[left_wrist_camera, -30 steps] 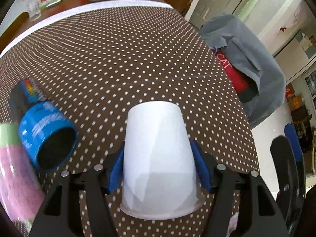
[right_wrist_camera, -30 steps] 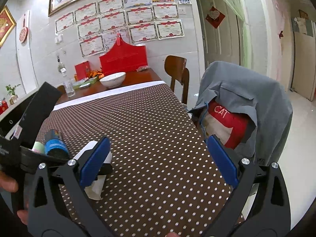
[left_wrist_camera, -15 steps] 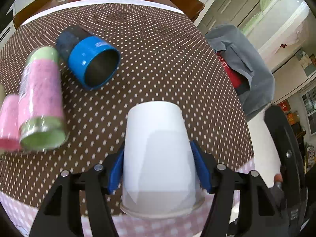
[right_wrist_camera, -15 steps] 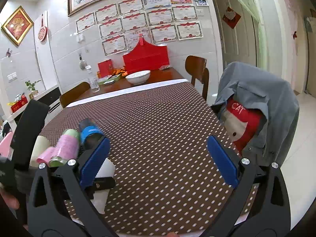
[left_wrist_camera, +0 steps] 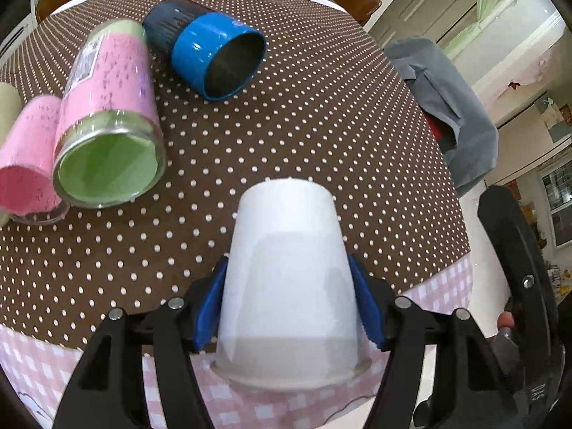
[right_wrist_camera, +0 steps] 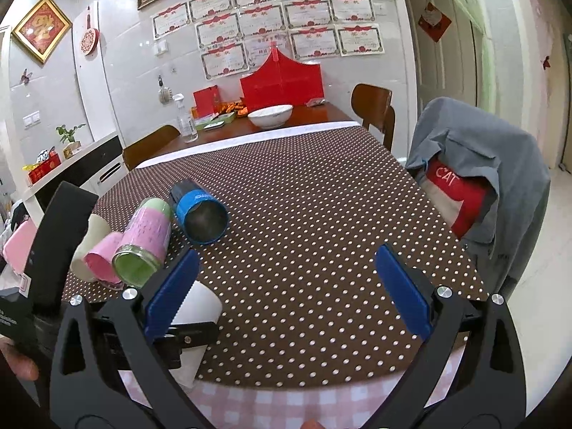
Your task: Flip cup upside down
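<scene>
Readable writing is scarce: the white letters "CAT" stand on a red cloth (right_wrist_camera: 461, 193) tucked under a grey jacket (right_wrist_camera: 500, 157) draped on a chair; the pink label on the green-lidded jar (left_wrist_camera: 107, 121) carries small dark print too blurred to read, as is the lettering on the framed certificates (right_wrist_camera: 264, 25) on the tiled wall.

The left gripper (left_wrist_camera: 289, 304) is closed on the white cup (left_wrist_camera: 289, 286) — a smooth, matte, tapered paper-like cup, its narrow closed base pointing away from the camera and its rolled rim nearest the lens; the blue ribbed pads (left_wrist_camera: 211, 307) press its two sides; the cup is held above the near edge of the table, over the brown polka-dot tablecloth (left_wrist_camera: 321, 114) and the pink checked cloth beneath it.

The right gripper (right_wrist_camera: 286, 289) is spread wide with nothing between its blue pads (right_wrist_camera: 404, 286).

On the dotted cloth lie a glossy blue cup (left_wrist_camera: 218, 57) on its side, dark inside; the glass jar beside it; a pink tumbler (left_wrist_camera: 28, 164) touching the jar; a white bowl (right_wrist_camera: 270, 116) sits at the far wooden end.
</scene>
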Demonstrator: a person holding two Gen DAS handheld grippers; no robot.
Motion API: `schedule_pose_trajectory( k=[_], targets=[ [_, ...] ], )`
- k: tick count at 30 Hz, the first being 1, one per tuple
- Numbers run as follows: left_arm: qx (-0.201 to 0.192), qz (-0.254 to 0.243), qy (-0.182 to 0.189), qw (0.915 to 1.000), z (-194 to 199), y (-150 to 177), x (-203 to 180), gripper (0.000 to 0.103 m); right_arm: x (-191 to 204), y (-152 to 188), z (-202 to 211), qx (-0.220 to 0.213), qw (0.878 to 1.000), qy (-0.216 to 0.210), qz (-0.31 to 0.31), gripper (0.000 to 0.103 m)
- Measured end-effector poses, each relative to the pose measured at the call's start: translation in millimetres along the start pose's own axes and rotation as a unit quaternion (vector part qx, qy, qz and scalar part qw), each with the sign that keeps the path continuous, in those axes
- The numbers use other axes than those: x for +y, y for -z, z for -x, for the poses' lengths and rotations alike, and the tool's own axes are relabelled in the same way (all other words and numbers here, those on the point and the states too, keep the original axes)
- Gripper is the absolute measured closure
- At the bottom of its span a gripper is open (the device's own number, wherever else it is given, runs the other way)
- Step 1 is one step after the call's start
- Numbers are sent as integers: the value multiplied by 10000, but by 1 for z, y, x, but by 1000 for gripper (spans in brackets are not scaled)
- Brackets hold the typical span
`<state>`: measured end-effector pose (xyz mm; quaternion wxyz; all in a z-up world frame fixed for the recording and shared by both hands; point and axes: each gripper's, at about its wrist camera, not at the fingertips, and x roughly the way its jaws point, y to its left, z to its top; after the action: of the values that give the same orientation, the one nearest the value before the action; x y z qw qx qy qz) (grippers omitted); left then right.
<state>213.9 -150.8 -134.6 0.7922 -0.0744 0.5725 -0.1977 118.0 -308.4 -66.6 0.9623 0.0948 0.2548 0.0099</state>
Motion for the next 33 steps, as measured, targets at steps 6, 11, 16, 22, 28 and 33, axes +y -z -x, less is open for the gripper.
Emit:
schedule_pose_trajectory(
  k=[6,11,16,22,28,33],
  targets=[
    [-241,-274,-72,9993,19,7,-2,32,14,-5,15,-164,9997,94,129,6],
    [-455,-354,45,9983,44,16,7,30,29,-6,24,-203,9994,122,255,6],
    [-631,-392,440,9963,64,32,24,29,44,-4,20,0,9996,-17,281,6],
    [-1191,-274,317,9920,93,43,55,29,68,0,13,228,9992,-16,329,6],
    [-1591,-233,98,9869,118,51,85,29,87,4,3,504,9980,53,369,6],
    [-1932,-164,-438,9801,124,43,101,29,95,7,-15,939,9951,66,318,6]
  ],
)
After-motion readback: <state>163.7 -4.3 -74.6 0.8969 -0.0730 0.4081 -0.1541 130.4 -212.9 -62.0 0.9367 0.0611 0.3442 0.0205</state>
